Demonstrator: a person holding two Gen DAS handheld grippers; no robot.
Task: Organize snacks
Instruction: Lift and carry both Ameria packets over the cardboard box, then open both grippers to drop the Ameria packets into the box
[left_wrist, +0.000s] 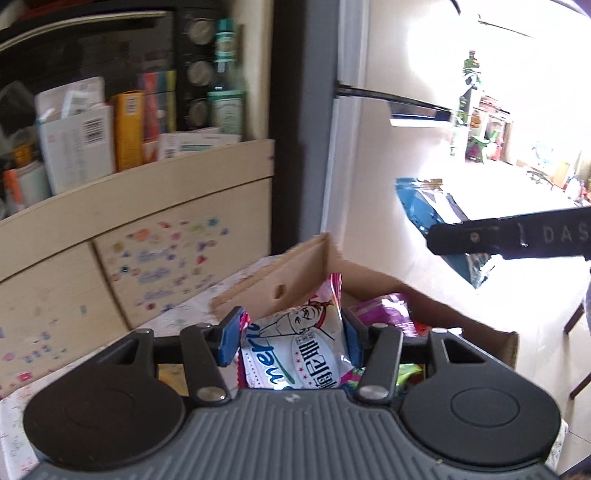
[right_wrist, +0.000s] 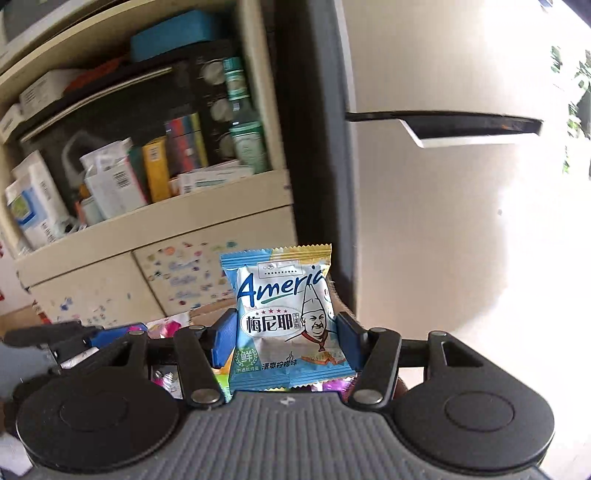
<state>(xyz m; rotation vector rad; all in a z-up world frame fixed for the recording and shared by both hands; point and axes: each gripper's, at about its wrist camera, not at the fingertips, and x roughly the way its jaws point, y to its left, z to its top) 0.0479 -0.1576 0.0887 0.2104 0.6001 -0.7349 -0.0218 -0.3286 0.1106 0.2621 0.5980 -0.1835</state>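
While my left tongs (left_wrist: 291, 338) clench a pink snack packet (left_wrist: 299, 350) above the open cardboard box (left_wrist: 376, 291), a thin grip on slippery film could let it fall. On the right, my right tongs (right_wrist: 286, 341) clench a blue packet (right_wrist: 284, 321); the crowded shelf (right_wrist: 155, 218) looms behind.

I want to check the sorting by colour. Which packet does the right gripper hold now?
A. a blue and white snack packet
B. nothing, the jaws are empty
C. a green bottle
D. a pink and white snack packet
A: in the right wrist view the right gripper pinches a blue and white snack packet between its blue pads.
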